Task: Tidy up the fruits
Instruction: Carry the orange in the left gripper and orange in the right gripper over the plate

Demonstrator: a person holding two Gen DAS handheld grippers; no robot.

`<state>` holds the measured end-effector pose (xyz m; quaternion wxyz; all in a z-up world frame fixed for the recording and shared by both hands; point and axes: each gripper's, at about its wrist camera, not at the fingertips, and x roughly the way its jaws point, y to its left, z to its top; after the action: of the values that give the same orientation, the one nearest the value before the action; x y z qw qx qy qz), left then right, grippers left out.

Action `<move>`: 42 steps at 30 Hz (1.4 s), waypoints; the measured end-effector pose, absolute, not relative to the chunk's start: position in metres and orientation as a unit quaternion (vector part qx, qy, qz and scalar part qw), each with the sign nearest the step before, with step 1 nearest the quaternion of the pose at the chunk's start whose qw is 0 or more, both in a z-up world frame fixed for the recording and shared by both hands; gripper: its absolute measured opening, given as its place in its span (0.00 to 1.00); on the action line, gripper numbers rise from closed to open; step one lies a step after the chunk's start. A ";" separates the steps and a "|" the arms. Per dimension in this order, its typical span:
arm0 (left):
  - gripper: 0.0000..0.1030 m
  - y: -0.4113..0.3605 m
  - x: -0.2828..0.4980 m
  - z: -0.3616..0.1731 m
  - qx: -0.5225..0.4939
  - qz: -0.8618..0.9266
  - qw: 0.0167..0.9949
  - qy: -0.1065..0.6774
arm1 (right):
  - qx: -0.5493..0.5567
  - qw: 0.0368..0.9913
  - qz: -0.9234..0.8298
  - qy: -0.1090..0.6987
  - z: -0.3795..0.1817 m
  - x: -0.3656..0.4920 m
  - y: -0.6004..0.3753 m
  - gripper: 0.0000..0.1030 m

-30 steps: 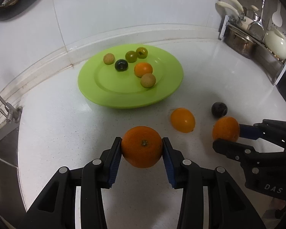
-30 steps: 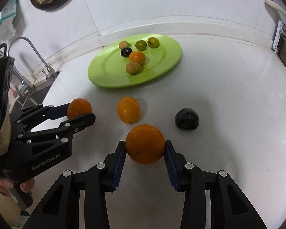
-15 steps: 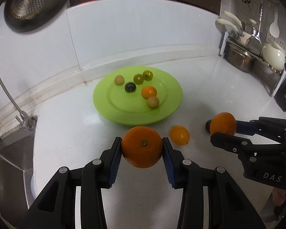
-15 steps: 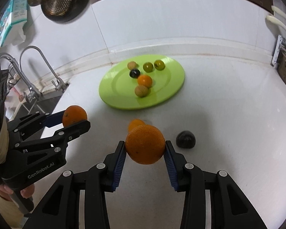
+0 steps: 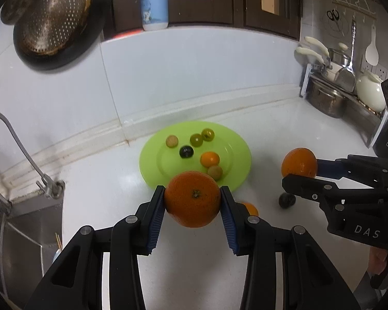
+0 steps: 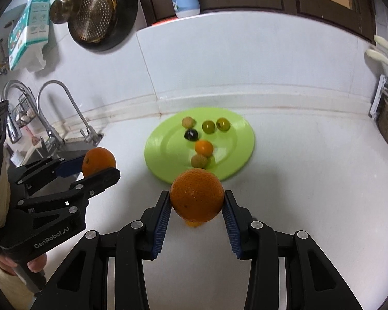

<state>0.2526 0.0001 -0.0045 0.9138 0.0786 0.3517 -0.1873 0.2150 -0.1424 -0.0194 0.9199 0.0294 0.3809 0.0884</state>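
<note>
My left gripper (image 5: 192, 201) is shut on a large orange (image 5: 192, 198), held high above the white counter; it also shows in the right wrist view (image 6: 98, 162). My right gripper (image 6: 197, 201) is shut on another large orange (image 6: 197, 198), also seen in the left wrist view (image 5: 299, 166). A green plate (image 5: 235, 144) lies ahead by the back wall with several small fruits on it. Below, a small orange fruit (image 5: 251, 208) and a dark plum (image 5: 286, 200) lie on the counter, partly hidden.
A sink with a faucet (image 6: 72, 111) is at the left. Pots and utensils (image 5: 331, 95) stand on a rack at the right. A strainer pan (image 5: 51, 23) hangs on the wall; a bottle (image 5: 154, 2) stands on the ledge.
Both grippers have risen with their oranges and pulled back, so the plate and the loose fruits look smaller and farther below.
</note>
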 end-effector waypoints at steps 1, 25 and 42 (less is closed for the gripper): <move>0.40 0.000 0.254 -0.003 0.078 -0.186 0.915 0.349 | 0.027 0.921 0.088 0.378 -0.017 0.216 -0.142 0.40; 0.40 0.000 0.326 0.006 0.073 -0.168 0.920 0.347 | -0.013 0.932 0.088 0.352 0.013 0.290 -0.138 0.40; 0.40 -0.004 0.389 -0.036 0.072 -0.158 0.902 0.396 | -0.025 0.909 0.093 0.406 -0.027 0.370 -0.141 0.40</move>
<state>0.3888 -0.0043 -0.0358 0.9017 0.0721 0.3960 -0.1580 0.3699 -0.1413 -0.0272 0.9086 -0.0246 0.4063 0.0933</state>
